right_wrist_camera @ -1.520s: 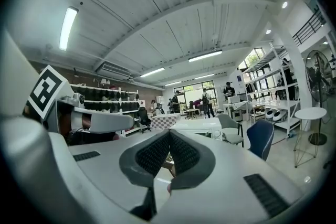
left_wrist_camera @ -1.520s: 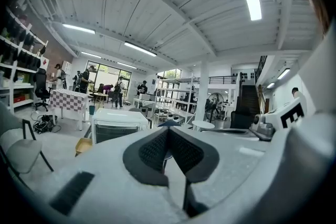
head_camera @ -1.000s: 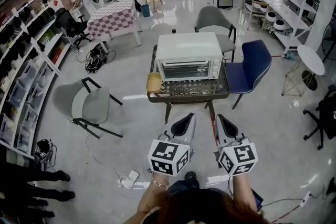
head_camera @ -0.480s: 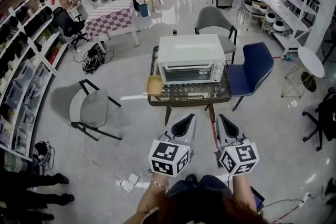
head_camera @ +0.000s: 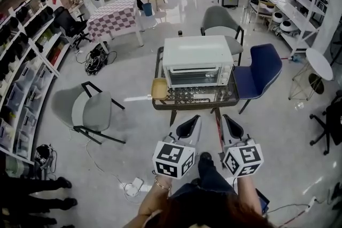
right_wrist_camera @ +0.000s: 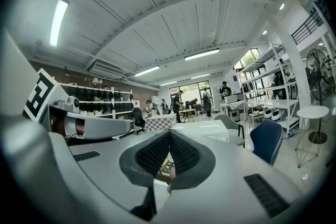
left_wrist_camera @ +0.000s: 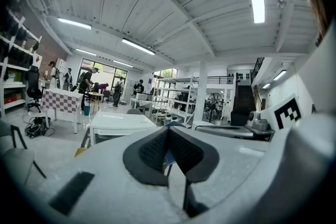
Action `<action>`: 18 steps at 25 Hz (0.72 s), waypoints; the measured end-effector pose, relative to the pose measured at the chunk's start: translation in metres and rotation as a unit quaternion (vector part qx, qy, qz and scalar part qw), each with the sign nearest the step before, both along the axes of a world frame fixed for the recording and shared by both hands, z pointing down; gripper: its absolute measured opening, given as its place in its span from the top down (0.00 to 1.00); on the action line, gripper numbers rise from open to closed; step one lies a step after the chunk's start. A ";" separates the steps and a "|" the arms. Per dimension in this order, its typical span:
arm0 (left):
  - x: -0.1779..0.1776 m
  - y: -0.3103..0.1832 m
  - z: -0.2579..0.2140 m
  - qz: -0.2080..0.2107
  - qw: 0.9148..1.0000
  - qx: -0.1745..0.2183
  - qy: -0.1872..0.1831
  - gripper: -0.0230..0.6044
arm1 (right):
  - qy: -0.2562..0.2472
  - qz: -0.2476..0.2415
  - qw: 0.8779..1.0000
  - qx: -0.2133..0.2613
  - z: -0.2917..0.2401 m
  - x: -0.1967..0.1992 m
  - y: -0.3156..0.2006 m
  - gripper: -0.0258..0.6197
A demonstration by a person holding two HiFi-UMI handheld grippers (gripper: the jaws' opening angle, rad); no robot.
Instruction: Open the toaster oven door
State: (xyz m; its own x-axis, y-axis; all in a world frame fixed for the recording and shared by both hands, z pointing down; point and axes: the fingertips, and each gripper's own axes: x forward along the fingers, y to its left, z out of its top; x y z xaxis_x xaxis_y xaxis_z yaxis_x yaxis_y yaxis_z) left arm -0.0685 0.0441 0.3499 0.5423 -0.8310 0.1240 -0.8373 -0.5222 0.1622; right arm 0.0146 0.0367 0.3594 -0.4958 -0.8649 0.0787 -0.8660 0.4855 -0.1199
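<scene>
The single white toaster oven (head_camera: pixel 197 61) is sitting in the middle of one small glass-topped desk (head_camera: pixel 195 101), its door (head_camera: pixel 193 77) closed and facing the person, so the front is presenting itself squarely for a pull from this side. One shallow wooden tray (head_camera: pixel 158 88) is lying just beside the oven at the desk's left end, clear of where the door would be swinging down. Three chairs are standing around the desk: a grey chair (head_camera: pixel 220 21) behind it, a blue chair (head_camera: pixel 262 69) at its right and another grey chair (head_camera: pixel 88 109) off to the left. The two grippers are hanging side by side, well short of the desk; the left gripper (head_camera: pixel 188 126) and the right gripper (head_camera: pixel 228 125) are each showing jaws pressed together on nothing, probably because no handle is within reach yet.
</scene>
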 end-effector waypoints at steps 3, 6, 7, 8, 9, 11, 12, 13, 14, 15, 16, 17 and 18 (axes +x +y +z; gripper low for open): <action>-0.001 -0.008 0.002 -0.002 1.000 0.001 -0.001 0.94 | -0.001 -0.003 1.000 -0.001 0.003 -0.002 -0.009 0.96; -0.004 -0.021 0.003 -0.005 1.000 0.003 -0.002 0.94 | -0.001 -0.008 1.000 -0.003 0.006 -0.006 -0.023 0.96; -0.004 -0.025 0.003 -0.005 1.000 0.003 -0.003 0.94 | -0.002 -0.008 1.000 -0.004 0.006 -0.007 -0.027 0.96; -0.004 -0.030 0.002 -0.006 1.000 0.003 -0.003 0.94 | -0.004 -0.007 1.000 -0.004 0.006 -0.006 -0.032 0.96; -0.004 -0.035 0.002 -0.007 1.000 0.003 -0.003 0.94 | -0.004 -0.008 1.000 -0.006 0.007 -0.006 -0.037 0.96; -0.006 -0.044 0.003 -0.009 1.000 0.003 -0.003 0.94 | -0.004 -0.011 1.000 -0.008 0.008 -0.008 -0.046 0.96; -0.007 -0.048 0.003 -0.009 1.000 0.002 -0.003 0.94 | -0.004 -0.011 1.000 -0.009 0.009 -0.009 -0.051 0.96; -0.007 -0.053 0.004 -0.010 1.000 0.001 -0.002 0.94 | -0.005 -0.011 1.000 -0.011 0.010 -0.009 -0.056 0.96; -0.007 -0.058 0.005 -0.010 1.000 0.000 -0.002 0.94 | -0.006 -0.011 1.000 -0.012 0.011 -0.009 -0.061 0.96; -0.006 -0.063 0.006 -0.010 1.000 0.000 -0.002 0.94 | -0.007 -0.011 1.000 -0.013 0.012 -0.007 -0.067 0.96; -0.004 -0.069 0.006 -0.011 1.000 -0.001 -0.002 0.94 | -0.008 -0.011 1.000 -0.015 0.013 -0.005 -0.073 0.96; -0.001 -0.074 0.007 -0.011 1.000 -0.001 -0.003 0.94 | -0.009 -0.012 1.000 -0.016 0.014 -0.003 -0.079 0.96; 0.001 -0.080 0.007 -0.012 1.000 -0.001 -0.003 0.94 | -0.009 -0.014 1.000 -0.017 0.014 -0.001 -0.085 0.96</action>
State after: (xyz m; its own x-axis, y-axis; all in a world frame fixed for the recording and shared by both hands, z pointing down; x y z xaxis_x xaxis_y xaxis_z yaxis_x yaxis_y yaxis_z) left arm -0.0675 -0.0357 0.3570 0.5221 -0.8430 0.1298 -0.8502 -0.5022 0.1582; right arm 0.0138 -0.0479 0.3736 -0.5206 -0.8480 0.0988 -0.8500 0.5040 -0.1531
